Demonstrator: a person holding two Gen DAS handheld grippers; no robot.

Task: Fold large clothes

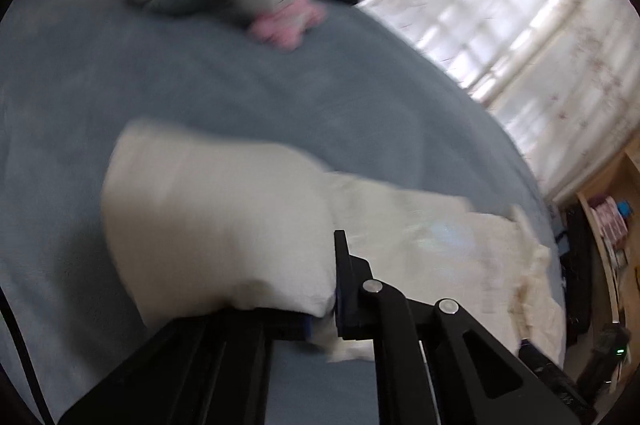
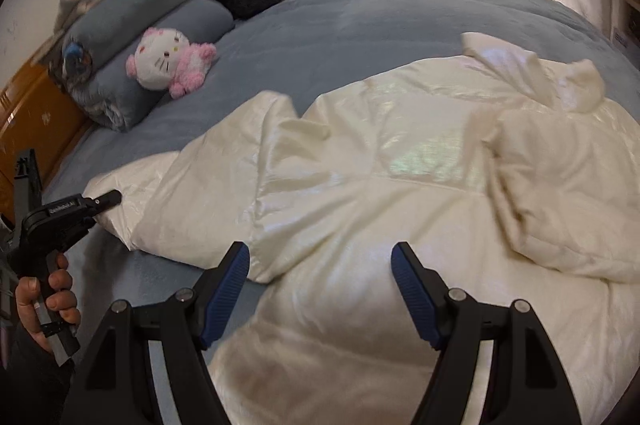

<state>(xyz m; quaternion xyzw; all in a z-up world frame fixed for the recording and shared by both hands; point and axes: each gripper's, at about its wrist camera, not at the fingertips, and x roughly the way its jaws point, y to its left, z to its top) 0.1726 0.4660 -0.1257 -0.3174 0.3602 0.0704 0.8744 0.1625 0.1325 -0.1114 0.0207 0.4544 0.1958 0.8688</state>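
While it sprawls puffy and quilted across the blue bed (image 2: 360, 25), the cream jacket (image 2: 360, 185) shows a glossy, pearly shell. Its sleeve cuff is pinched in the closed left tool (image 1: 334, 309); the right tool (image 2: 320, 277) hovers over the hem with jaws apart. Nearby lie a fuzzy pink-and-white plush cat (image 2: 168, 61) and rolled grey-blue bedding (image 2: 132, 37).

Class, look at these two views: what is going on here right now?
A person is folding a shiny cream puffer jacket spread on a blue-grey bedspread. The left gripper is shut on the end of one sleeve. The right gripper hovers open above the jacket's body, holding nothing. A pink-and-white plush cat leans against rolled blue bedding at the head of the bed. No fold is finished yet.
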